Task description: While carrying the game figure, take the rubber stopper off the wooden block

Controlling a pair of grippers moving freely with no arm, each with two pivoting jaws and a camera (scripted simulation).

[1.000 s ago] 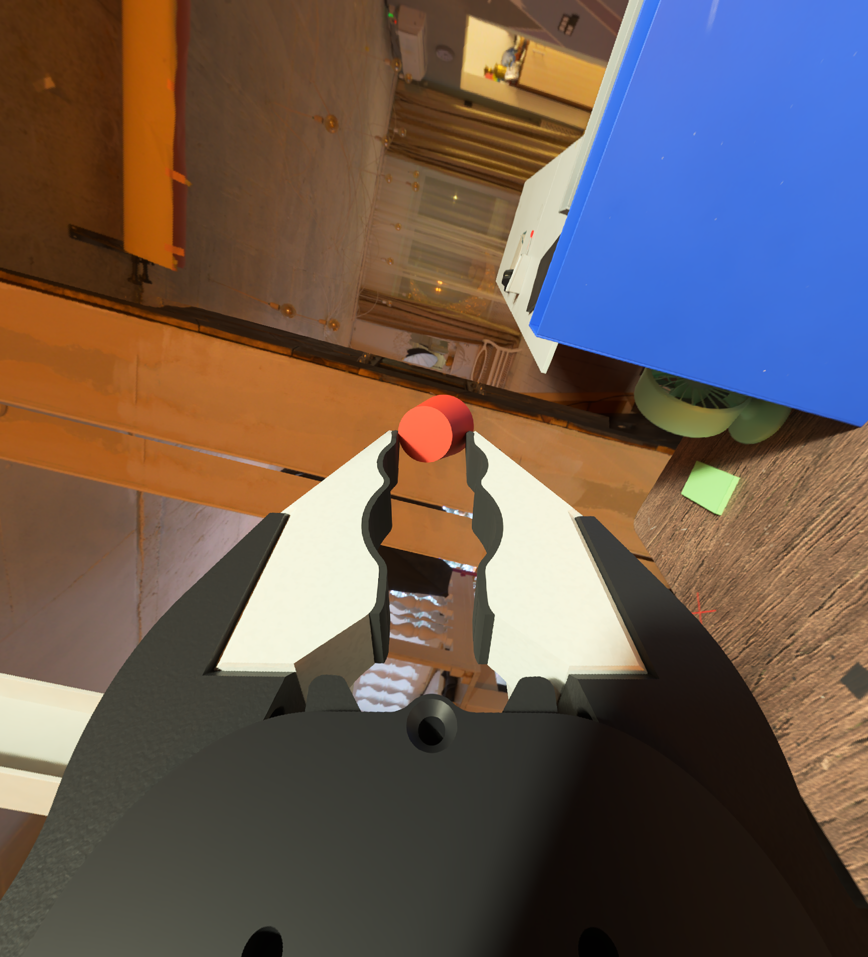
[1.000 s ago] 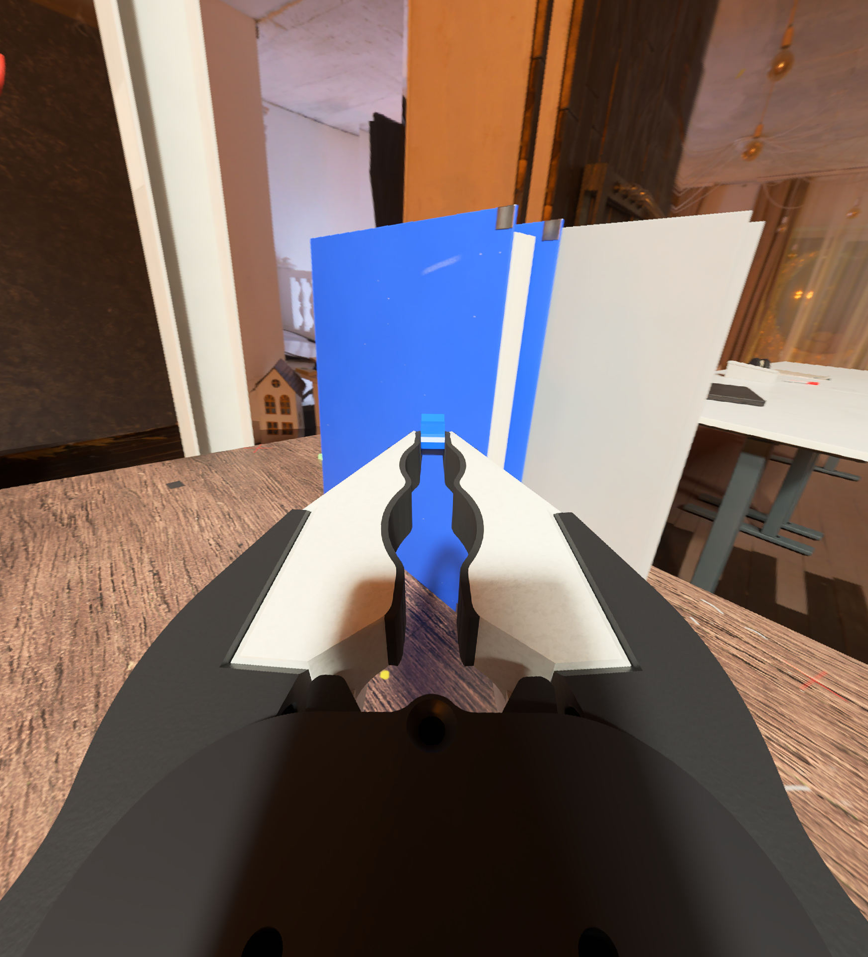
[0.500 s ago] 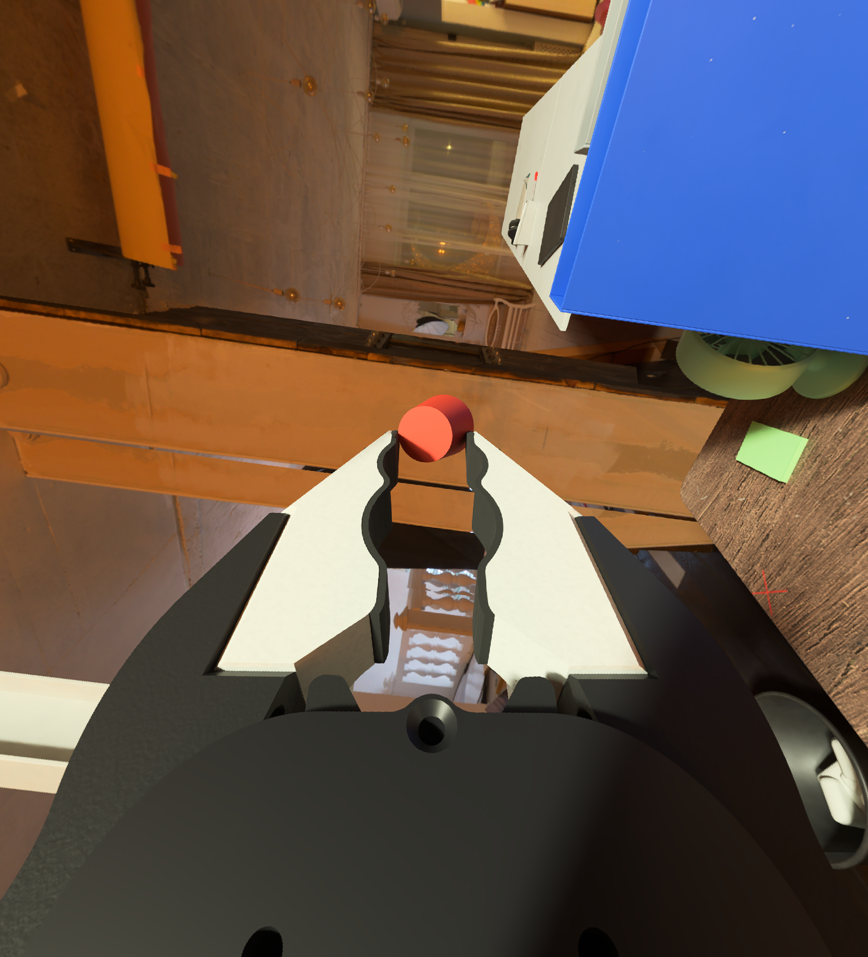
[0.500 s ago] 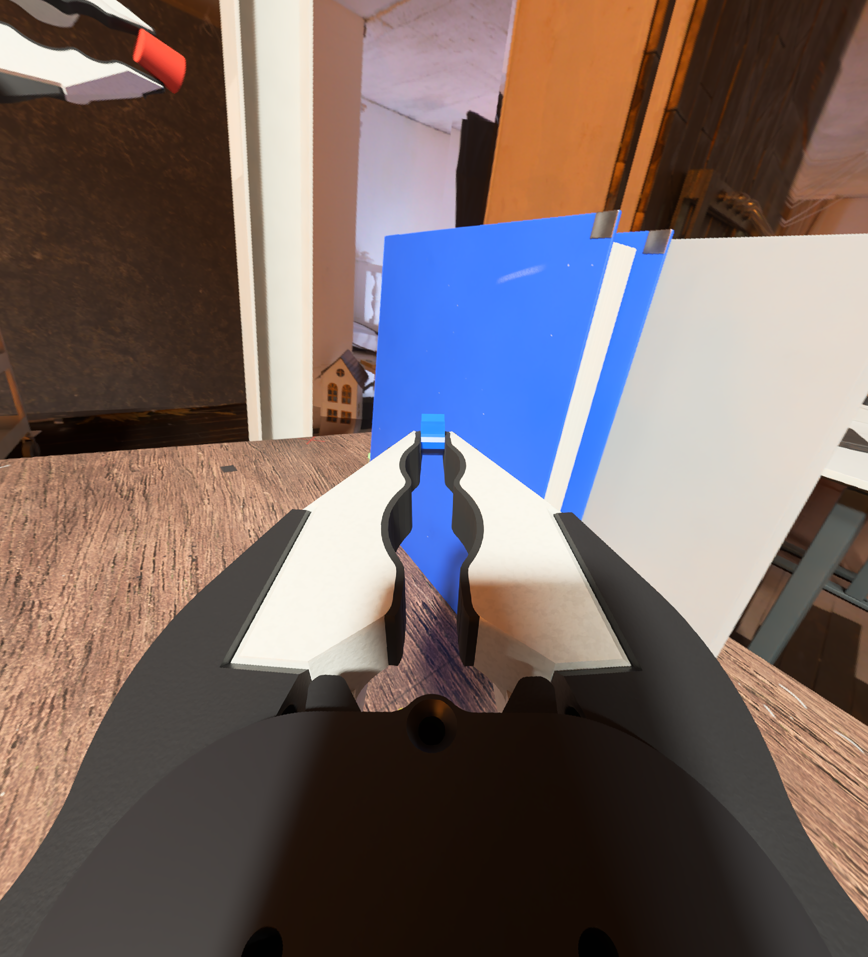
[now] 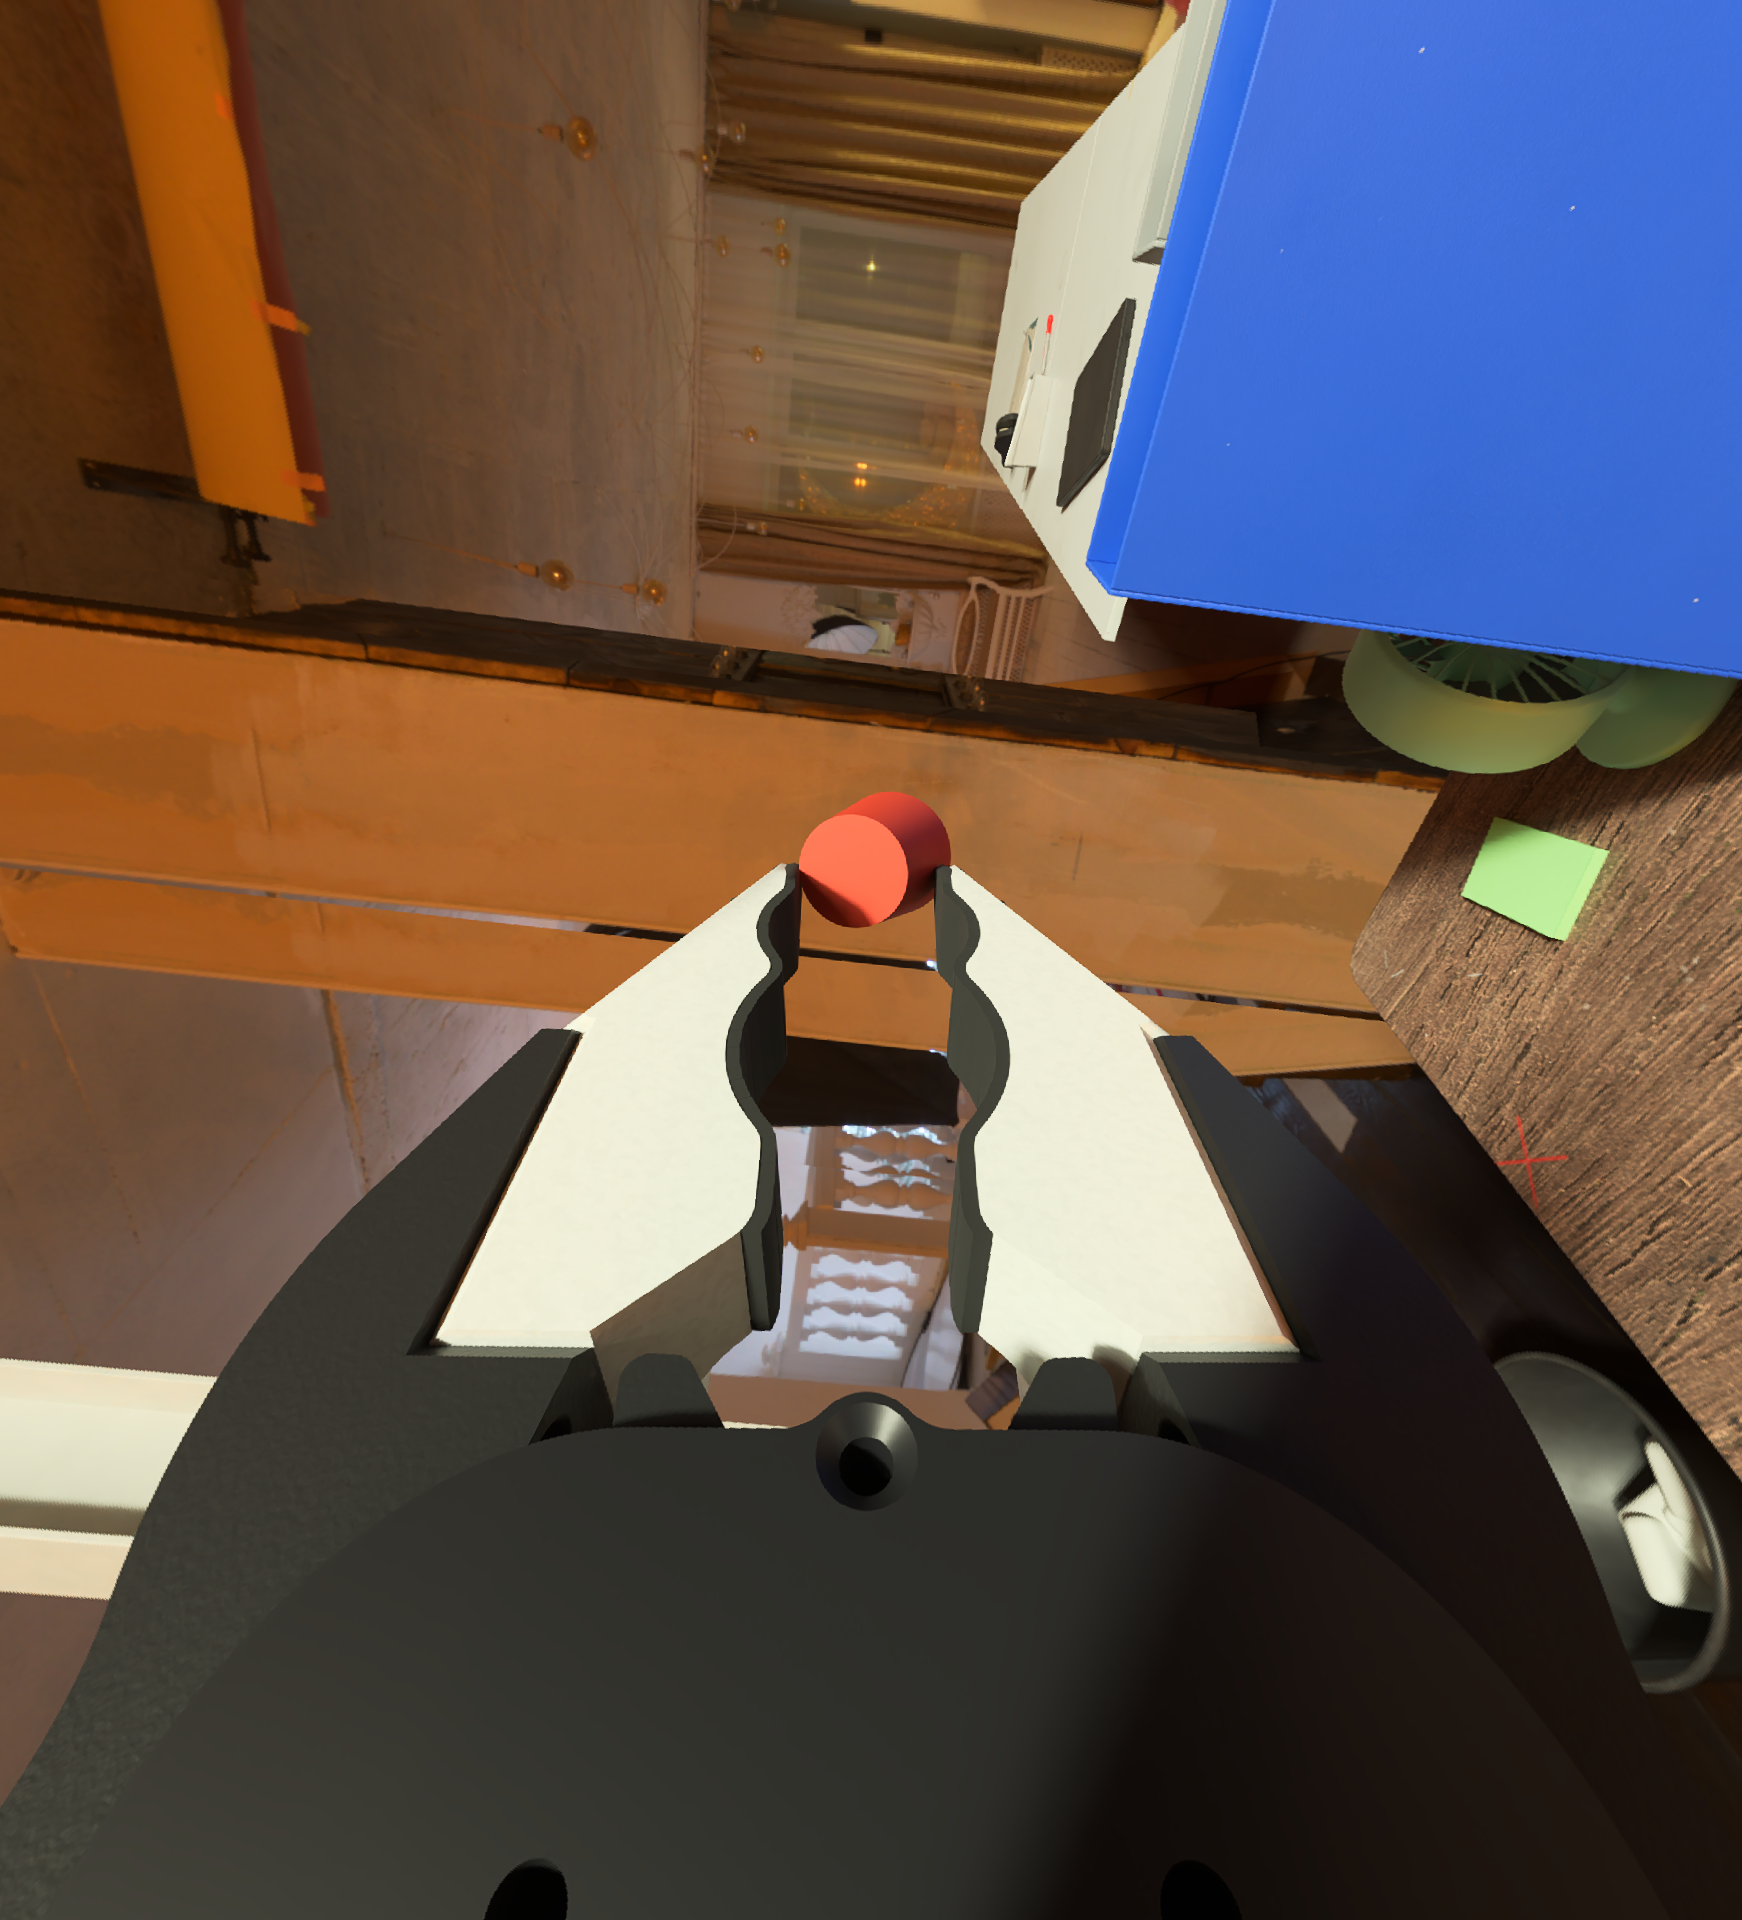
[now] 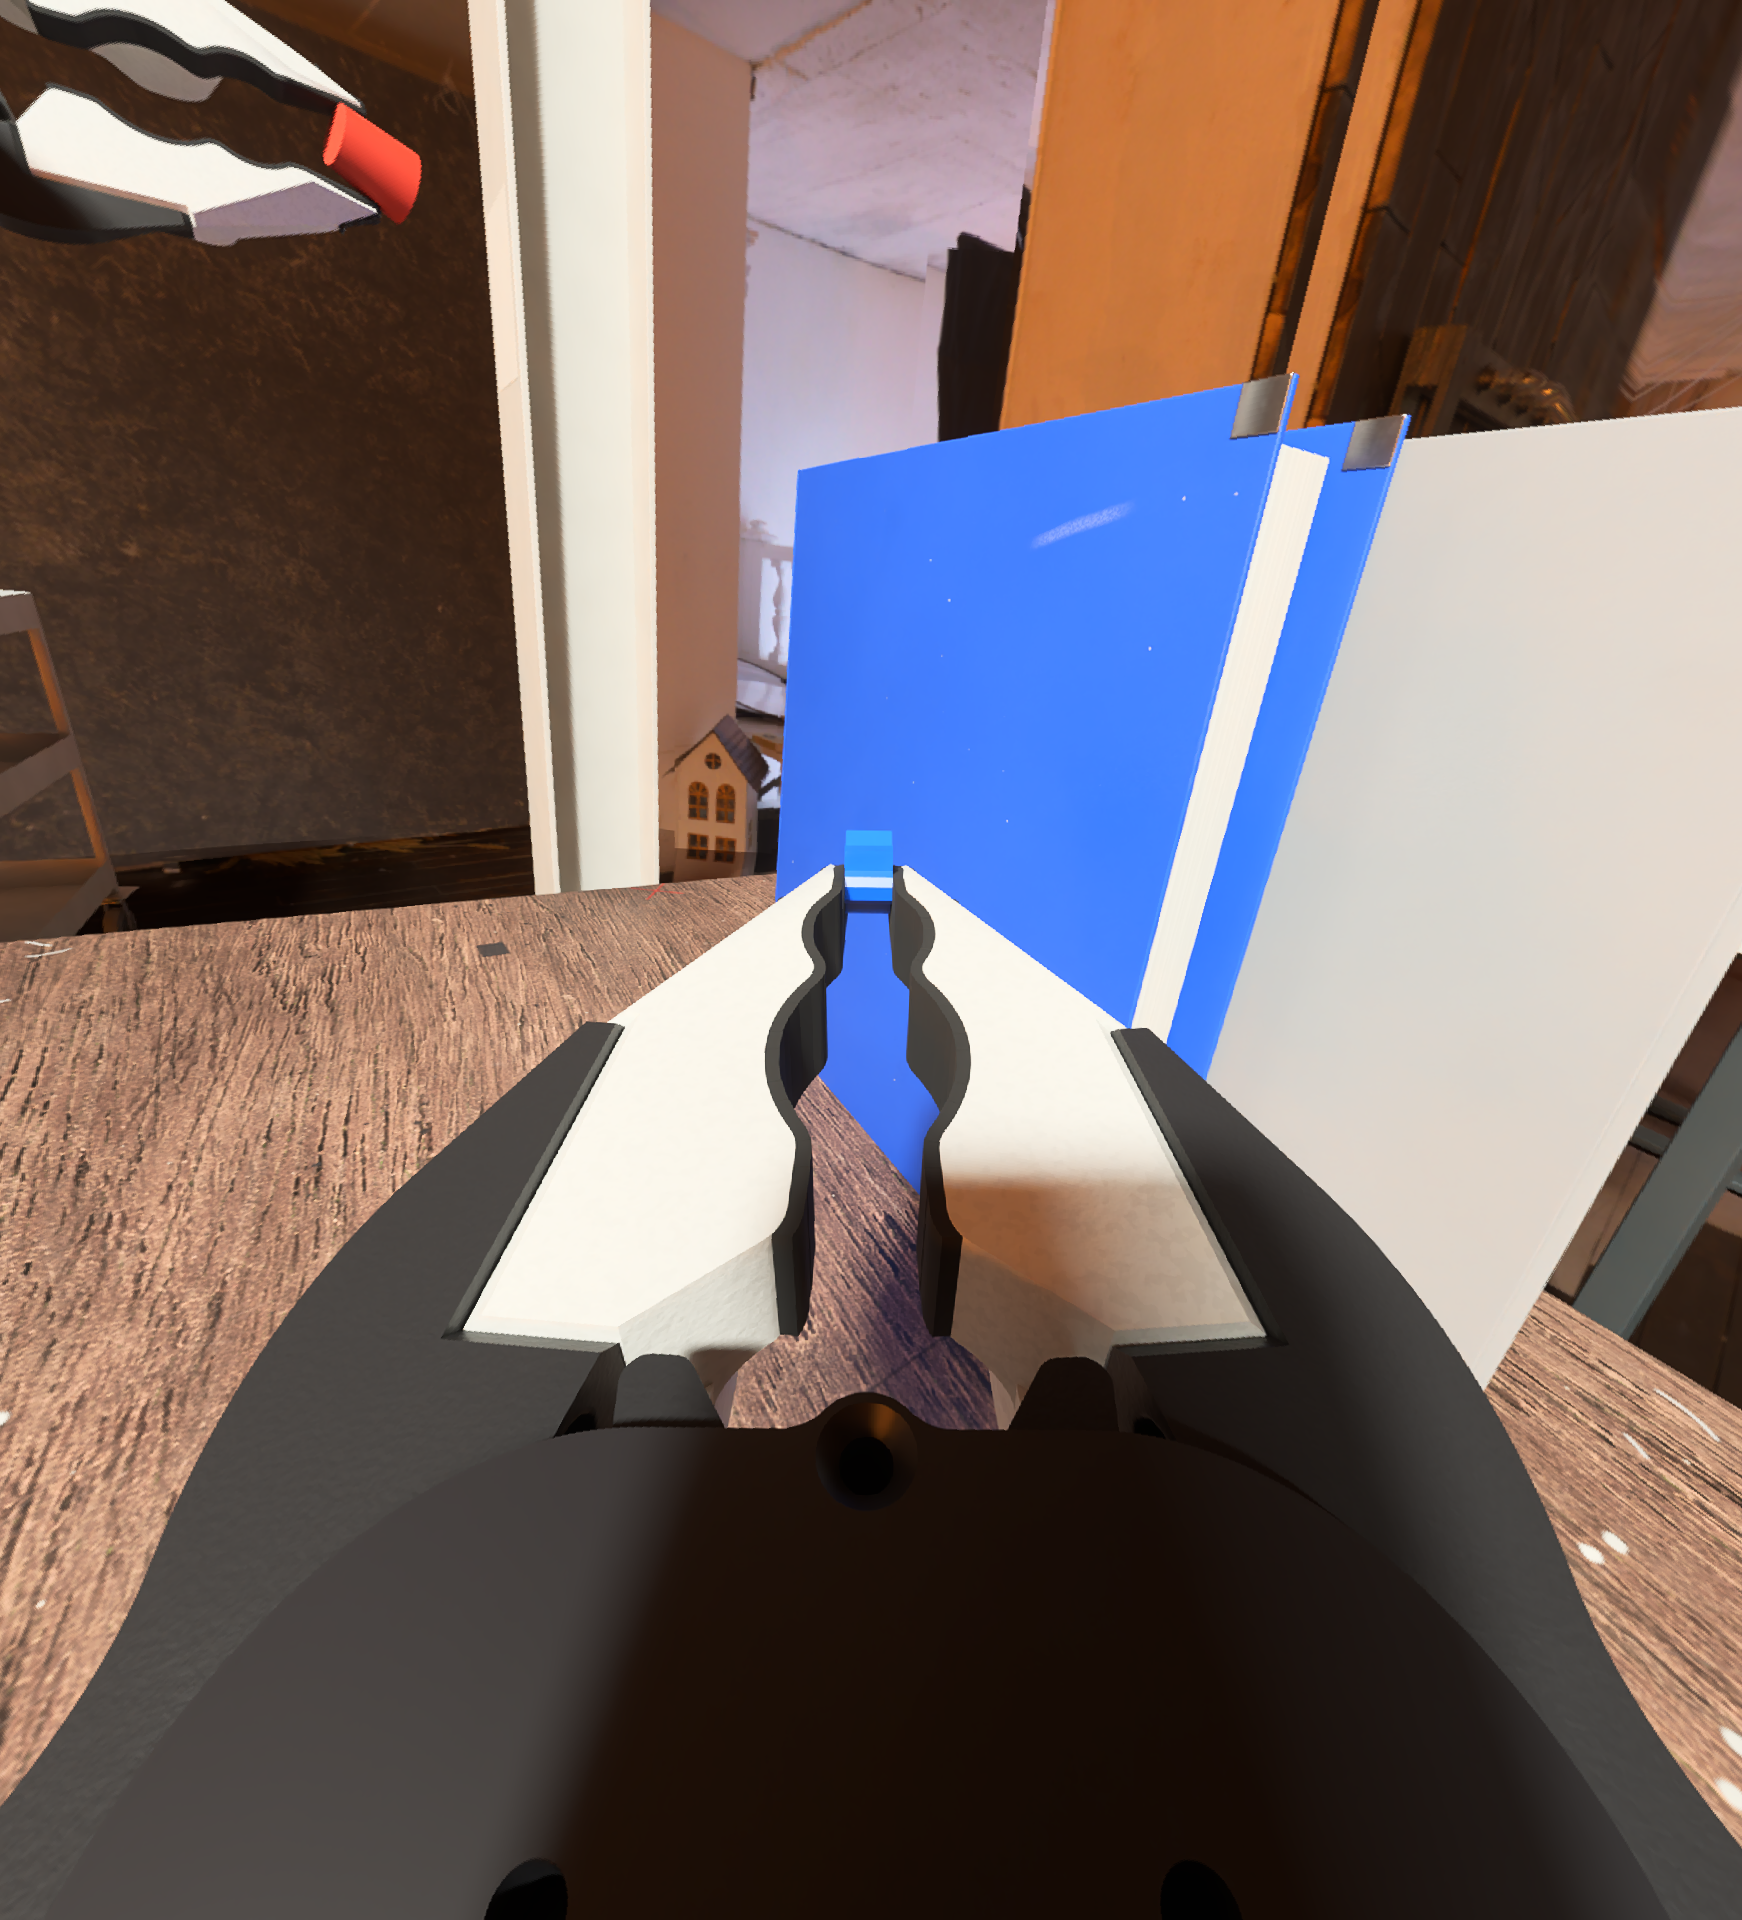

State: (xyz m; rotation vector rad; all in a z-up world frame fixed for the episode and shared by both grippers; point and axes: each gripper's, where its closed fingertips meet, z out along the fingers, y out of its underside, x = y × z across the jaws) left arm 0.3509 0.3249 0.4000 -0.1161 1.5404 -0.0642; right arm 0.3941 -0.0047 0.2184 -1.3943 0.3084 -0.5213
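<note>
My left gripper (image 5: 869, 878) is shut on a red rubber stopper (image 5: 872, 858), a short cylinder held at the fingertips in the air beside the table edge, with the view rolled sideways. It also shows in the right wrist view (image 6: 353, 156) at the upper left, high above the table, with the stopper (image 6: 373, 164) in it. My right gripper (image 6: 868, 881) is shut on a small blue game figure (image 6: 868, 864) at the fingertips, a little above the wooden table (image 6: 171, 1122). No wooden block is in view.
A tall blue binder (image 6: 1002, 717) and a white board (image 6: 1532, 831) stand on the table just ahead of the right gripper. In the left wrist view a green sticky note (image 5: 1532, 876), a pale green fan (image 5: 1501, 712) and a black round object (image 5: 1636, 1527) lie near the table edge (image 5: 1407, 1039).
The left gripper with the stopper has come farther into the right wrist view, moving right and down. Both views have swung a little; the binder has shifted right in the right wrist view.
</note>
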